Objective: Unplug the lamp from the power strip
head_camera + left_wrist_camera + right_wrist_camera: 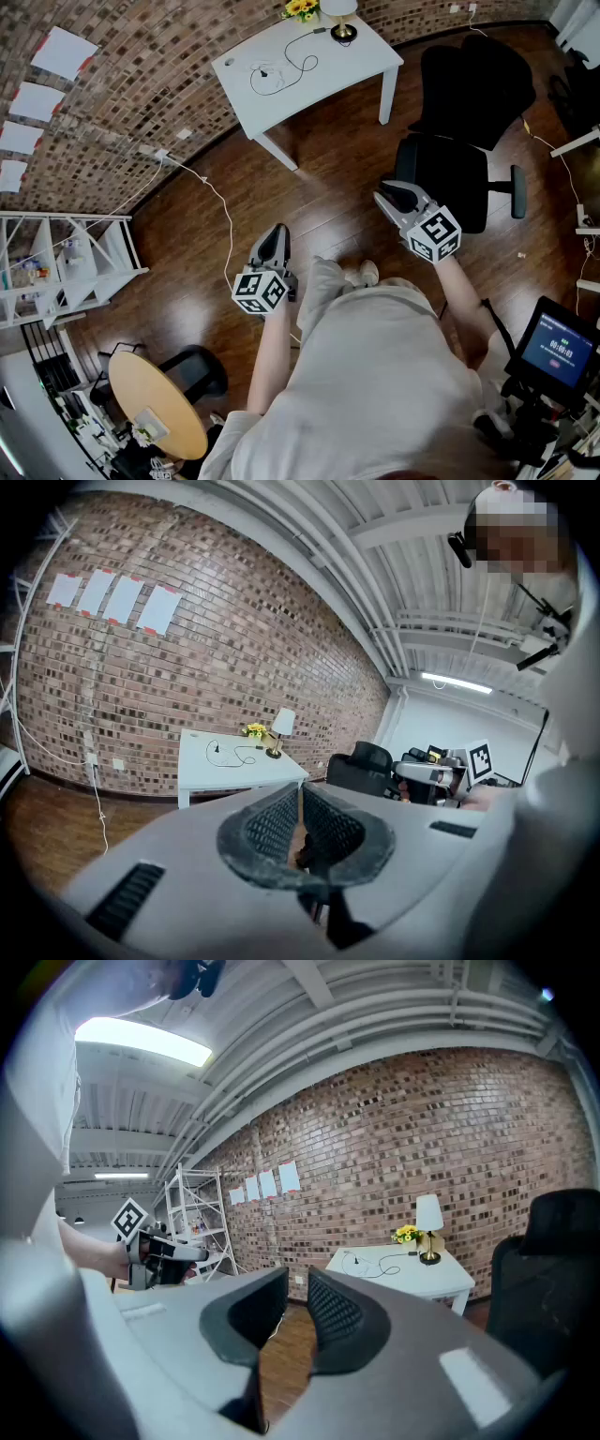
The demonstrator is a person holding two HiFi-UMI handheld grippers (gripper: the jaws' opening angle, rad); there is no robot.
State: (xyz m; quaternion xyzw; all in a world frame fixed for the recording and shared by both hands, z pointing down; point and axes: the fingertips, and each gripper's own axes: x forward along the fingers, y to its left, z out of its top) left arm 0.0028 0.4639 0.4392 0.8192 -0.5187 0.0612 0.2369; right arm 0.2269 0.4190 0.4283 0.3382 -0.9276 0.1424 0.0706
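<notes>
Far ahead stands a white table [361,64] against the brick wall. A small lamp [339,17] with a white shade stands on its far right corner, also seen in the left gripper view as lamp [281,726] and in the right gripper view as lamp [428,1215]. Its black cord [298,58] loops across the tabletop to a plug [266,73]; the power strip under it is white on white and hard to make out. My left gripper [277,234] is shut and empty, held over the wooden floor. My right gripper [388,195] is open by a narrow gap, empty. Both are well short of the table.
A black office chair [461,122] stands right of the table, close to my right gripper. Yellow flowers [300,9] sit beside the lamp. A white cable [223,214] trails from the wall across the floor. A white shelf rack [66,262] is at left, a round wooden table [155,405] behind.
</notes>
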